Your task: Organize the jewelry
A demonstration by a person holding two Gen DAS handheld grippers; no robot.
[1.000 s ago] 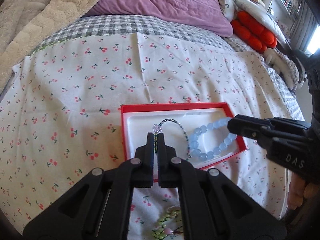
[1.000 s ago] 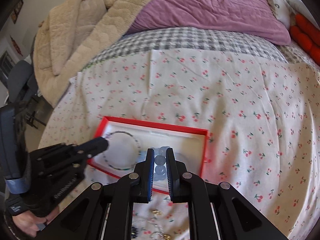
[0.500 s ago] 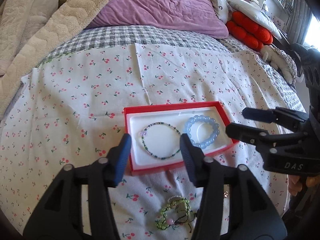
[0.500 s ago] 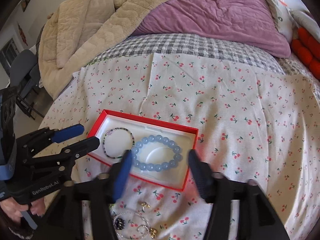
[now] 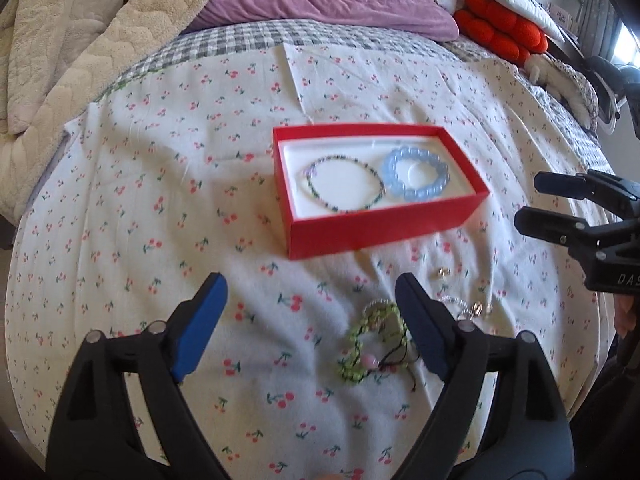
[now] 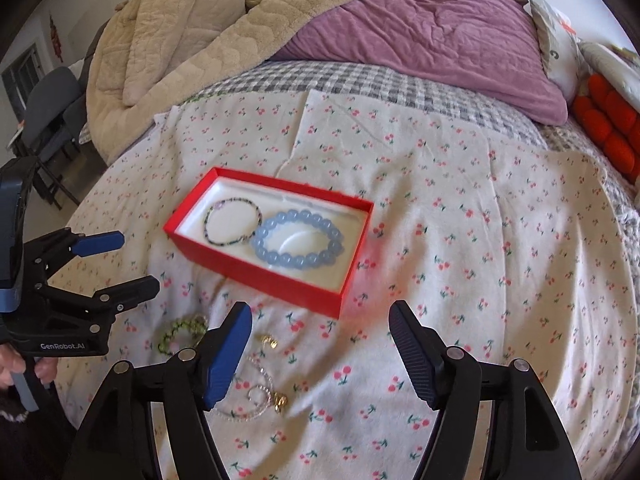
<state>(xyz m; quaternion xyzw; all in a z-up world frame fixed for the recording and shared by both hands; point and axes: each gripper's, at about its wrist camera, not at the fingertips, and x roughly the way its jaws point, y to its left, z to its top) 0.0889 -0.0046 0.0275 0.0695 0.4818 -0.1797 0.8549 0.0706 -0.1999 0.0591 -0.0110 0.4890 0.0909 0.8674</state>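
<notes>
A red box [image 5: 372, 229] [image 6: 256, 270] with a white lining sits on the cherry-print cloth. Inside lie a thin dark beaded bracelet [image 5: 343, 187] [image 6: 232, 222] and a blue bead bracelet [image 5: 414, 178] [image 6: 298, 238]. In front of the box on the cloth lie a green bead bracelet [image 5: 370, 344] [image 6: 182, 332], a small gold piece [image 5: 442, 272] [image 6: 269, 340] and a clear bead chain with gold charms [image 5: 470, 306] [image 6: 256, 396]. My left gripper [image 5: 310, 328] [image 6: 118, 262] is open and empty, pulled back over the cloth. My right gripper [image 6: 320, 354] [image 5: 536, 200] is open and empty, near the box's front.
The cherry-print cloth [image 6: 480, 240] covers a grey checked bedspread [image 6: 360, 80]. A beige blanket [image 6: 180, 32] and purple quilt [image 6: 420, 36] lie at the back. Orange cushions [image 5: 500, 28] are at the far right. A grey chair [image 6: 44, 120] stands beside the bed at left.
Both grippers opened, letting go of the thin bracelet and the blue bracelet into the red box, then drew back toward me. The loose jewelry in front of the box came into view.
</notes>
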